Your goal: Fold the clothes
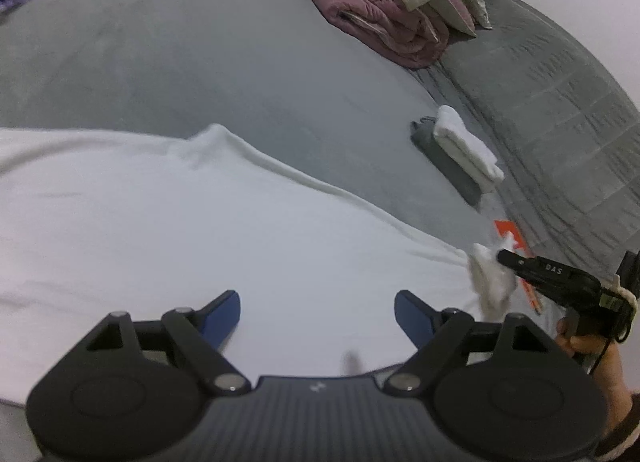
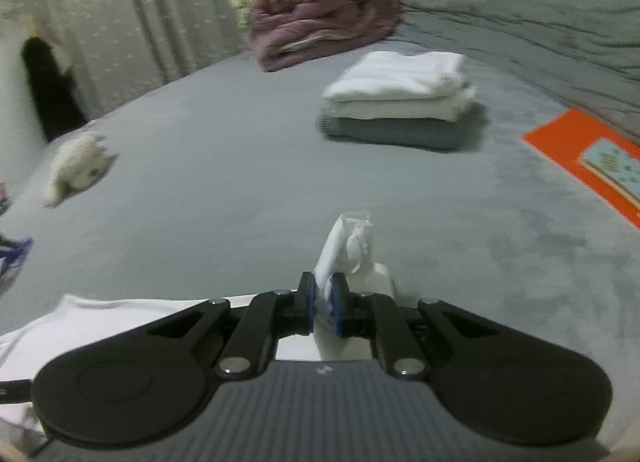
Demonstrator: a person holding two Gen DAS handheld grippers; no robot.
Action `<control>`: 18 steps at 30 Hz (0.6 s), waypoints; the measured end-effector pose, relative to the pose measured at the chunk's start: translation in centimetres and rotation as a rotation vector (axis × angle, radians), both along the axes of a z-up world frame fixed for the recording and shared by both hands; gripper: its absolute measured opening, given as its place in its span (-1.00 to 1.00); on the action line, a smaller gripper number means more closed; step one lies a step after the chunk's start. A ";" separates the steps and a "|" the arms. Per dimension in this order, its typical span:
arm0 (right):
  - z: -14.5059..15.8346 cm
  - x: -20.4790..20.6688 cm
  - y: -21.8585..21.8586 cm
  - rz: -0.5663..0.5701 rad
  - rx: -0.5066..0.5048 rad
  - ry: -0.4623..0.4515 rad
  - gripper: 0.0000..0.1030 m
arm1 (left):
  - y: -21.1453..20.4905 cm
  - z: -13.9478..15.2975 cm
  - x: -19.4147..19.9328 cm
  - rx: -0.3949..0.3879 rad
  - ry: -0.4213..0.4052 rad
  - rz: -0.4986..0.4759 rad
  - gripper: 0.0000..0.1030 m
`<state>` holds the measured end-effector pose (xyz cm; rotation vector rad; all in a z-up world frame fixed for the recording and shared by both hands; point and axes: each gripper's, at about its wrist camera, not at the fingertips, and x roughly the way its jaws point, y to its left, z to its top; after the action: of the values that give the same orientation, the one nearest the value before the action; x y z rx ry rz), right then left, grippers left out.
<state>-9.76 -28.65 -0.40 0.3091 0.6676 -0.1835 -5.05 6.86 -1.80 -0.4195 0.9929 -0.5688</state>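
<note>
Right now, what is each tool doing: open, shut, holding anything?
Left tool: open, nothing between its fingers, above the white garment.
Right tool: shut on a bunched corner of the white garment.

We see both views in soft, even indoor light, neither dim nor harsh, and we cannot tell where it comes from. Shadows are faint: a thin dark band lies under the folded stack point(image 2: 400, 102) in the upper middle of the right wrist view. The white cloth point(image 1: 180, 222) looks nearly washed out, its folds barely showing. Motion blur smears the stuffed toy point(image 2: 78, 166) at the left and the curtain point(image 2: 120, 22) in the upper left. The bed point(image 1: 200, 62) bows strongly toward the edges, and dark corners close in at the top.
</note>
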 end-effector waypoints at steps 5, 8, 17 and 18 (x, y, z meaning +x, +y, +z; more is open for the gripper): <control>0.3 0.5 3.3 0.097 0.045 -0.009 -0.79 | -1.0 -0.8 0.7 -0.077 0.046 -0.001 0.66; -0.1 0.9 5.2 0.156 0.077 -0.008 -0.80 | -1.5 -1.2 1.2 -0.125 0.070 0.004 0.66; -2.5 1.8 10.2 0.313 0.167 0.018 -0.80 | -2.8 -2.5 2.5 -0.243 0.119 0.017 0.66; -2.8 1.8 10.5 0.321 0.171 0.022 -0.80 | -3.0 -2.7 2.7 -0.259 0.128 0.015 0.66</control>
<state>-7.94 -18.15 -3.25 0.3592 0.7464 0.1776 -2.35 3.90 -4.52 -0.7003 1.0412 -0.6661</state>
